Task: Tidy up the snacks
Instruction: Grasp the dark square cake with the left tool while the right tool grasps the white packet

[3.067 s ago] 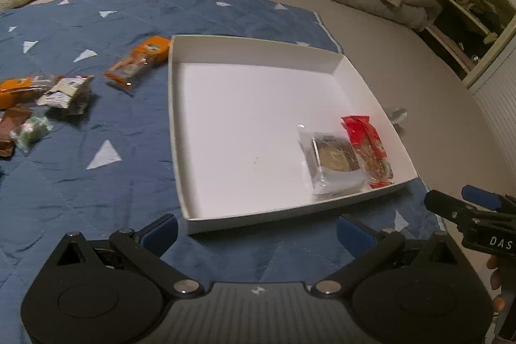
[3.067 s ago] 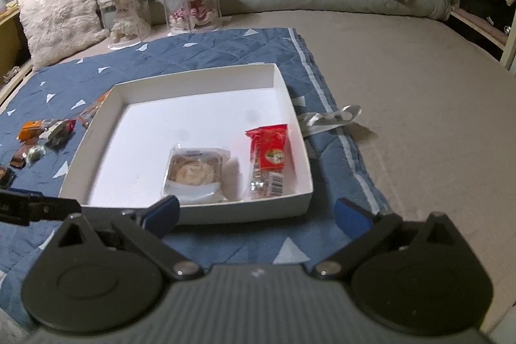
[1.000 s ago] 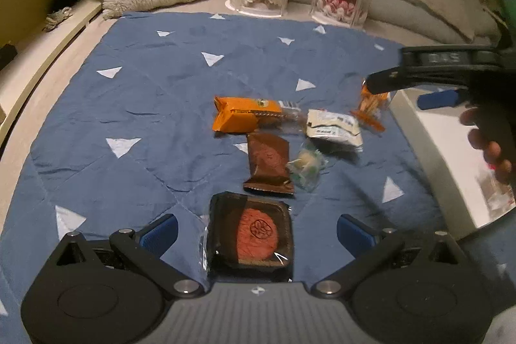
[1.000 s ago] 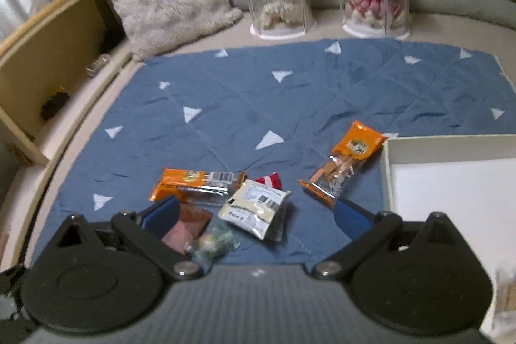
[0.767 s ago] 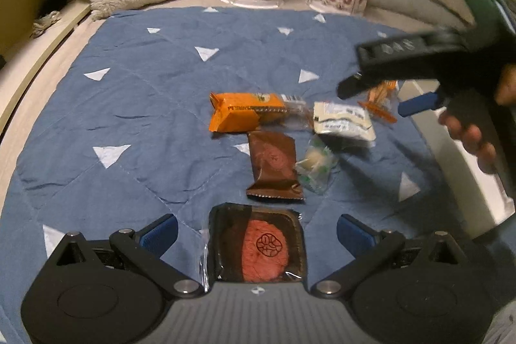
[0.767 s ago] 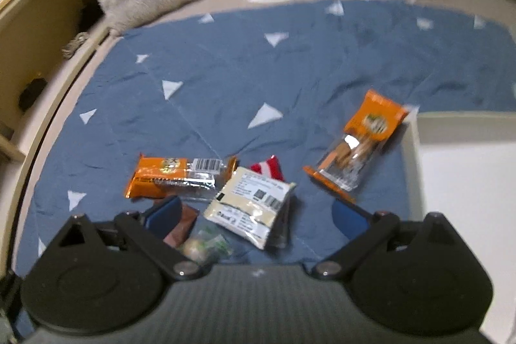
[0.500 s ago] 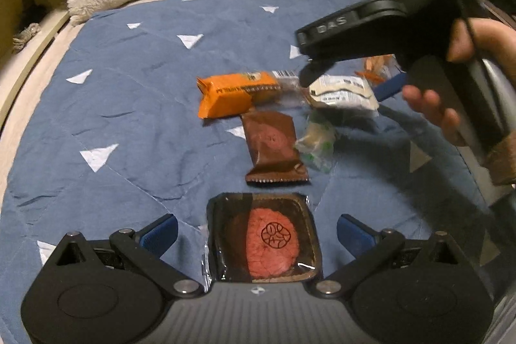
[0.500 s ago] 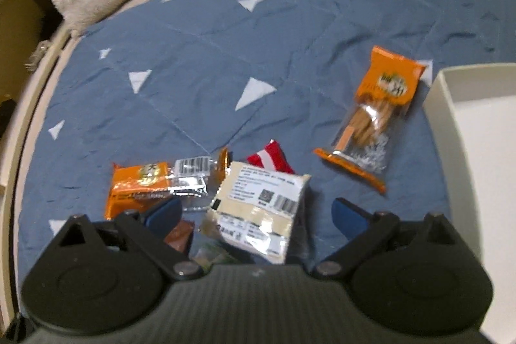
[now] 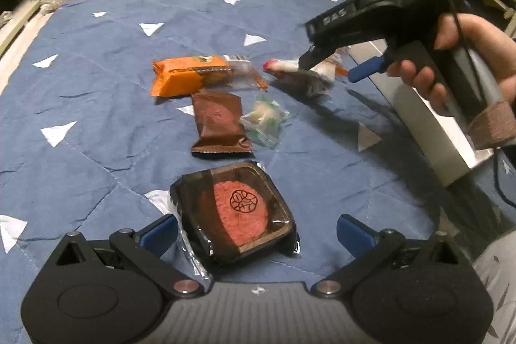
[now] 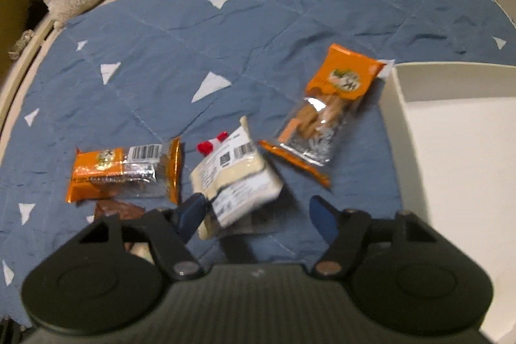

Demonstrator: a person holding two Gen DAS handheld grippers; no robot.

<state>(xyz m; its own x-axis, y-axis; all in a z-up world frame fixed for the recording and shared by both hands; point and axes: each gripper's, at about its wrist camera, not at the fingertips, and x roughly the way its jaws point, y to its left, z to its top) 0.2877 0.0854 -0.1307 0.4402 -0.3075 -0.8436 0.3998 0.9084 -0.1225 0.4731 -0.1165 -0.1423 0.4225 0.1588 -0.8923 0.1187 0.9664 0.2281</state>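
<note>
The right gripper (image 10: 254, 211) is closing around the white packet (image 10: 237, 173), left of the tray (image 10: 451, 150); the pads aren't pressing yet. Gripping only its near edge risks slippage.

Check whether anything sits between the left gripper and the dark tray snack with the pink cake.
Nothing visible does. The dark tray snack lies on the blue blanket directly in front of the left gripper, already partly between its open jaws. The brown packet lies beyond it, out of the way.

Left tongs (image 9: 256, 231) gape wide, pointing downward; right tongs (image 10: 254, 213), gripped by a hand (image 9: 458, 54), are closing.
</note>
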